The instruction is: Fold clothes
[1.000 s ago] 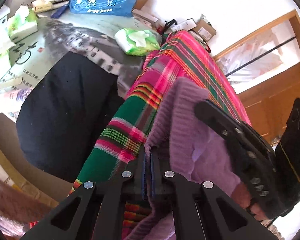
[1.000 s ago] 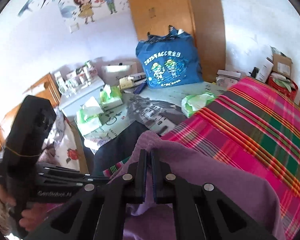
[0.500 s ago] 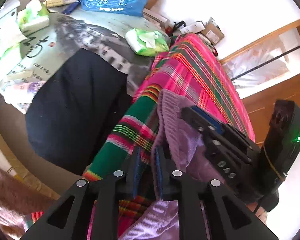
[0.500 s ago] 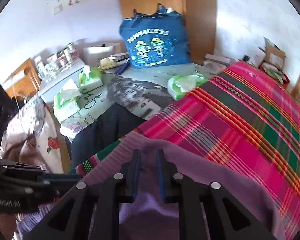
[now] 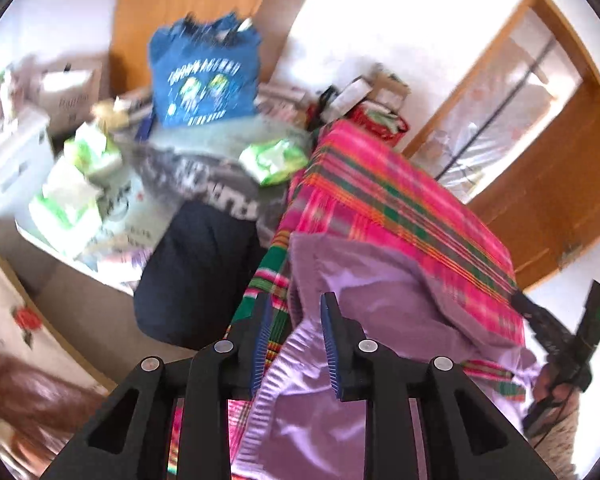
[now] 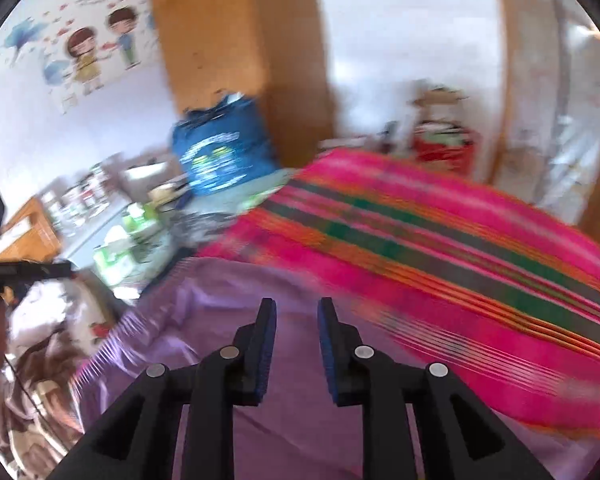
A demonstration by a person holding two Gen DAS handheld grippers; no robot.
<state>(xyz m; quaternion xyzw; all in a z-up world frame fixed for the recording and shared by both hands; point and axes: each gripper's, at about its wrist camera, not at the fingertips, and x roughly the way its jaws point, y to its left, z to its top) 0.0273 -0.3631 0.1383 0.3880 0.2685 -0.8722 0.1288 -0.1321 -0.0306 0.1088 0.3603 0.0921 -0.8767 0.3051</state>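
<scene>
You are holding the left gripper [image 5: 294,344] and right gripper [image 6: 296,346] with jaws parted, grasping nothing, above the purple garment [image 5: 380,308], which is lying doubled over on the plaid cloth [image 5: 400,208], edges still rumpled and needing squaring.

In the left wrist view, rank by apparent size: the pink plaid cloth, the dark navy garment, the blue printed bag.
1. Pink plaid cloth, clearly largest.
2. Dark navy garment and blue printed bag look alike; the bag sits farther back, so no ranking.
</scene>
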